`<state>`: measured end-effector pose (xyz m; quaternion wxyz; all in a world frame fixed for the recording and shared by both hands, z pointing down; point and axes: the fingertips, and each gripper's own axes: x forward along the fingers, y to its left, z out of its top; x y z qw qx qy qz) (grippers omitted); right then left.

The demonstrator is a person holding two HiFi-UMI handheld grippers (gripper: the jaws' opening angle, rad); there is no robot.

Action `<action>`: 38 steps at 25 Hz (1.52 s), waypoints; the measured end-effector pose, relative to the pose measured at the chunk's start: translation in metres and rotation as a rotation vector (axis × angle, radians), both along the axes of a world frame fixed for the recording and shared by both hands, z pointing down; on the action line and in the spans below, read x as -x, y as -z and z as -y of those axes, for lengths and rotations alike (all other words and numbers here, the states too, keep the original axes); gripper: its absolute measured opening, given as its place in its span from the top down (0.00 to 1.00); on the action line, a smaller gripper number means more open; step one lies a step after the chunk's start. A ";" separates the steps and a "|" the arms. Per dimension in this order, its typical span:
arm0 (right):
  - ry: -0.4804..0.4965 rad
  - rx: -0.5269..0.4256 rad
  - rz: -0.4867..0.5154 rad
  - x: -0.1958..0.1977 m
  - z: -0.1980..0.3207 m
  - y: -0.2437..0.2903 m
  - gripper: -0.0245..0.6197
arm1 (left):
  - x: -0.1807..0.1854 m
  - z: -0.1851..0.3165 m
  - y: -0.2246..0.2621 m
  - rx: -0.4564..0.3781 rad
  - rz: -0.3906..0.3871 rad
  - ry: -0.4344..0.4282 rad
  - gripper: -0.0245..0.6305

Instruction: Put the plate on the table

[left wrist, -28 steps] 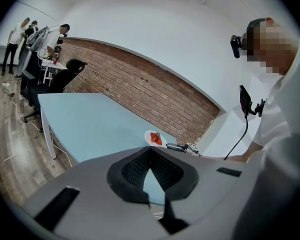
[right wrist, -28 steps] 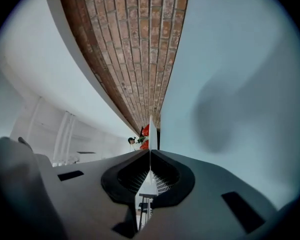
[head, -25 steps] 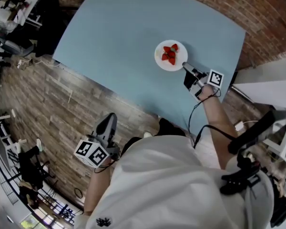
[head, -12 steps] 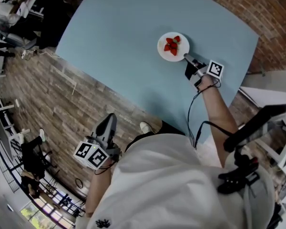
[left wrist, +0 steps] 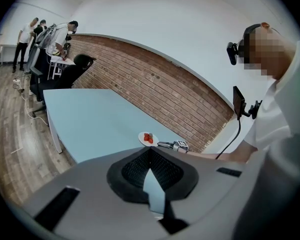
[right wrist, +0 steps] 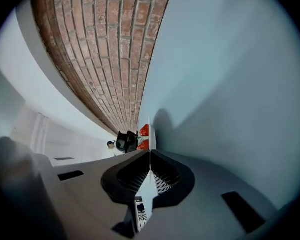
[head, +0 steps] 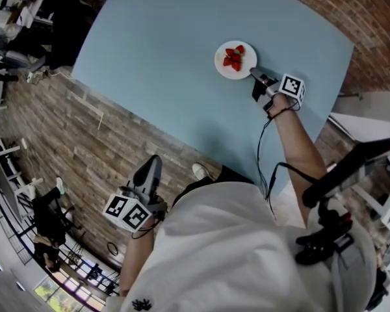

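With our right gripper [head: 253, 75] pinching the rim of the plate [head: 240, 71] just ahead over the table [head: 156, 57], and our left gripper [head: 151, 164] pressed together and empty, we judge lowering and release come next.

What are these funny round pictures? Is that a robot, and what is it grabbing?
It's not a robot. A person holds a tool with two pinching jaws in each hand. One picture comes from a camera on the person's head, looking down. The other two come from small cameras riding on the tools, each looking along its own jaws.

On the blue table is a white plate with red strawberries on it. The right gripper has its jaws shut on the plate's rim, so its own view shows the plate edge-on. I can't tell whether the plate is resting on the table or is just above it.

The left gripper is shut with nothing in it. It's held low by the person's side, over the wooden floor.
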<state>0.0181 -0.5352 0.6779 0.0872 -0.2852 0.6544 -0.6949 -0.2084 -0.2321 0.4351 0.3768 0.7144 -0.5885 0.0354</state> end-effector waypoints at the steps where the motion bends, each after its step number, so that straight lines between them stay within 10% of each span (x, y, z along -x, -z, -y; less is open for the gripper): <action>1: -0.002 0.005 -0.008 -0.001 0.000 -0.001 0.94 | 0.000 0.000 0.000 -0.002 -0.002 -0.002 0.96; 24: 0.119 -0.079 -0.532 -0.009 0.007 -0.009 0.82 | 0.012 -0.010 0.015 -0.081 -0.022 0.024 0.96; 36: 0.135 -0.286 -0.510 -0.032 -0.091 0.065 0.83 | 0.015 -0.022 0.033 -0.179 -0.035 -0.115 0.96; 38: 0.165 -0.343 -0.499 -0.026 -0.121 0.084 0.95 | 0.017 -0.029 0.032 -0.181 -0.030 -0.147 0.96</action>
